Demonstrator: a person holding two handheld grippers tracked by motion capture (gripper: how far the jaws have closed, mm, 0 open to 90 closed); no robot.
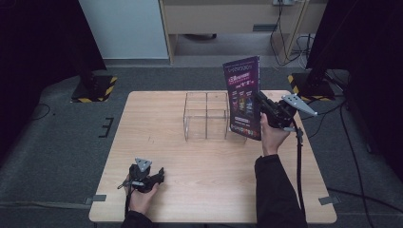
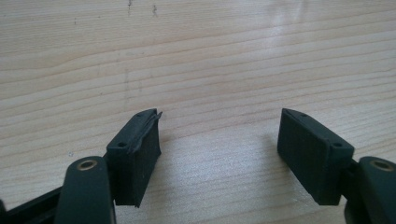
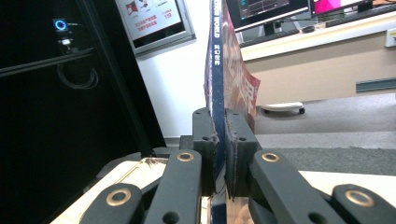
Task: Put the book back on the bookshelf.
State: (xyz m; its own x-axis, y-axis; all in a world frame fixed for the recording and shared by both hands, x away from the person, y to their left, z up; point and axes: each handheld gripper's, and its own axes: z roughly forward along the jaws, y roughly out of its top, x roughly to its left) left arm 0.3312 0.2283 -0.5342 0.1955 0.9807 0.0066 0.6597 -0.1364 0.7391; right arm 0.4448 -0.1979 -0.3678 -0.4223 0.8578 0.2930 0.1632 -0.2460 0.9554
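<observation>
A purple magazine point(image 1: 244, 97) stands upright beside the right wall of a clear acrylic box point(image 1: 206, 115) on the wooden table point(image 1: 161, 137). My right gripper point(image 1: 263, 105) is shut on the magazine's right edge; in the right gripper view the spine point(image 3: 215, 70) is clamped between both pads point(image 3: 219, 154). At the table's front left my left gripper point(image 1: 159, 175) rests low over the wood, held in a hand. Its jaws stand wide open in the left gripper view, with bare wood between the fingertips point(image 2: 219, 137).
The acrylic box is divided into compartments and looks empty. Black stands with yellow-striped bases point(image 1: 95, 88) flank the table's far corners, and cables point(image 1: 332, 123) trail on the floor at the right. Grey tape tabs point(image 1: 329, 200) mark the front corners.
</observation>
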